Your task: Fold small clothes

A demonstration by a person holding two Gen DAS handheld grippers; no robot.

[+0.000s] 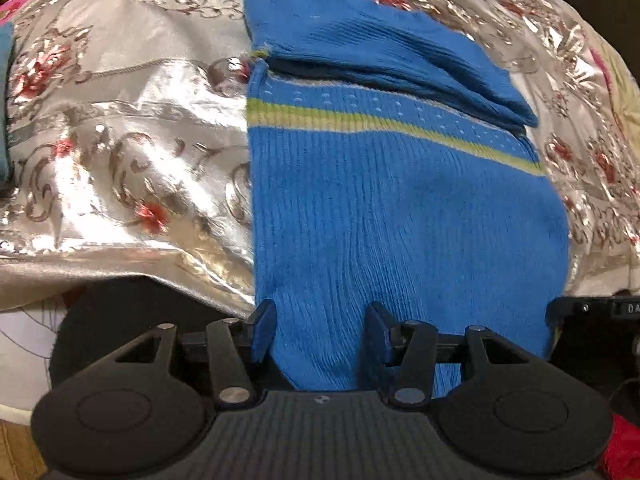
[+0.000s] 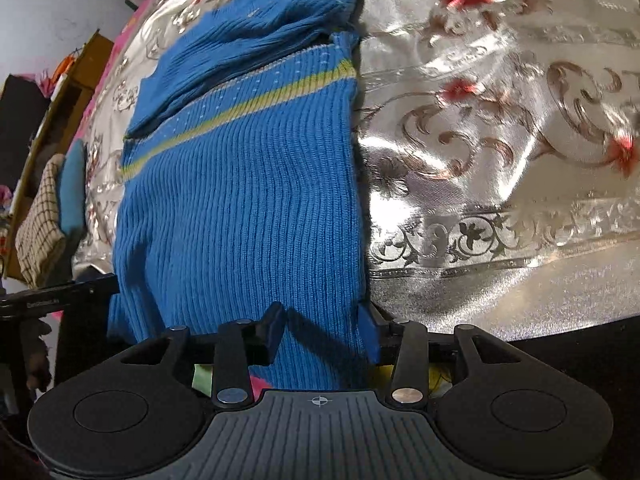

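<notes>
A blue knit sweater [image 1: 400, 208] with a yellow-green stripe lies on a shiny floral cloth, a sleeve folded across its upper part. Its lower hem hangs over the near edge. My left gripper [image 1: 320, 330] is open, its fingers astride the left part of the hem. The sweater also shows in the right wrist view [image 2: 240, 208]. My right gripper [image 2: 322, 328] is open, its fingers astride the right part of the hem, with the right finger at the sweater's right edge.
The silver floral cloth [image 1: 120, 160] covers the surface, also seen in the right wrist view [image 2: 500, 160]. A teal item [image 2: 72, 196] and a checked cloth [image 2: 40, 224] lie at the far left. A wooden shelf [image 2: 60, 92] stands beyond.
</notes>
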